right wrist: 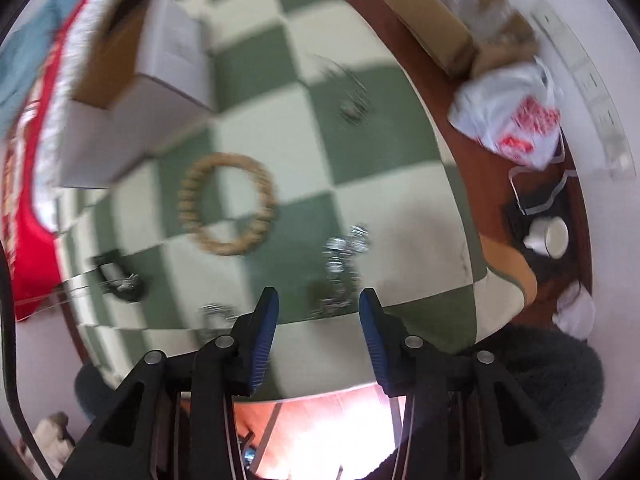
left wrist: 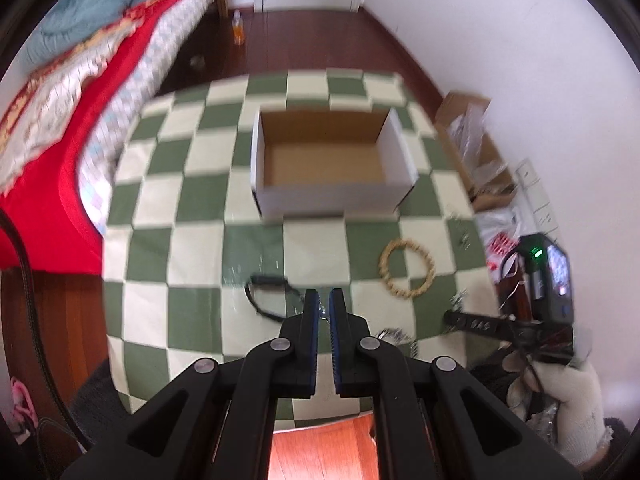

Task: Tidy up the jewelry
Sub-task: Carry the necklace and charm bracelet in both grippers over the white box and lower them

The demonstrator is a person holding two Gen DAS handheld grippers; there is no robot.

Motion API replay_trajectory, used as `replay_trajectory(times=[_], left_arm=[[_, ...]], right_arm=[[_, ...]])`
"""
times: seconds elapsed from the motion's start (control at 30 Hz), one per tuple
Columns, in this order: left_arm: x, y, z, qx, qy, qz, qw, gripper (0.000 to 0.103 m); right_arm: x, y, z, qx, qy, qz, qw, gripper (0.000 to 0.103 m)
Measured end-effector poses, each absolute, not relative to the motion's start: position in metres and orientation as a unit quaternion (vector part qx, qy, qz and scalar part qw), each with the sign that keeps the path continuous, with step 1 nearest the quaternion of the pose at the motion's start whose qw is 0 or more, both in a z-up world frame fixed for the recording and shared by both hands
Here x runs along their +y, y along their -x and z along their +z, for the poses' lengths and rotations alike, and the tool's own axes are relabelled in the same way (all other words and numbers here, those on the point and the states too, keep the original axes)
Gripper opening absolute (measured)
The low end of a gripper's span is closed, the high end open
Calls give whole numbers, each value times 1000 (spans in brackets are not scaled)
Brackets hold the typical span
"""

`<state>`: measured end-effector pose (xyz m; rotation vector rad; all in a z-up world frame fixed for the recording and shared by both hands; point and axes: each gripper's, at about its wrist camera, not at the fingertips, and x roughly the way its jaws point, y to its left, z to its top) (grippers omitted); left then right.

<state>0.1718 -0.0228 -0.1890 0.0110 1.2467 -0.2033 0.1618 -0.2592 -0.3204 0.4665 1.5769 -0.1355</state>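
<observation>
No legible text; red print on plastic bag (right wrist: 516, 120) too blurred.

Green-and-cream checked tablecloth (left wrist: 192, 168), white box (left wrist: 332, 196) with brown inside, tan beaded bracelet (right wrist: 228, 204), red bedcover (left wrist: 48, 200).

An open white cardboard box (left wrist: 332, 160) stands upright at 12 o'clock on the checked cloth. A tan beaded bracelet (left wrist: 407, 269) lies flat at 4 o'clock from it. A black cord bracelet (left wrist: 267, 294) lies at 6 o'clock. Silver chains (right wrist: 344, 264) are blurred.
</observation>
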Motion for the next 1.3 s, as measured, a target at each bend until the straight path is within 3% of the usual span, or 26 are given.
replay_trajectory(times=[0.13,0.3,0.37,0.43,0.57,0.83,1.3], left_arm=[[-23,-172,-229,613,-4,-83,786,3],[-26,-171,-263,637,-2,-79,767,3],[-28,-170,-272,644,-1,-79,761,3],[-29,-170,-277,648,0,-80,757,3],[-27,-171,-277,651,6,-80,755,3],[-17,-171,-240,624,25,-90,775,3],[-23,-183,-96,538,38,-143,830,3]], right_arm=[[-257,-161,-333,702,-209,-72,677,44],[-223,-165,-334,717,-104,-95,683,38],[-216,-166,-332,713,-99,-95,687,26],[-208,-167,-330,711,-90,-92,691,7],[-197,-163,-331,704,-65,-90,702,4],[-220,-151,-293,665,-153,-57,729,4],[-194,-156,-157,575,-164,35,801,3]])
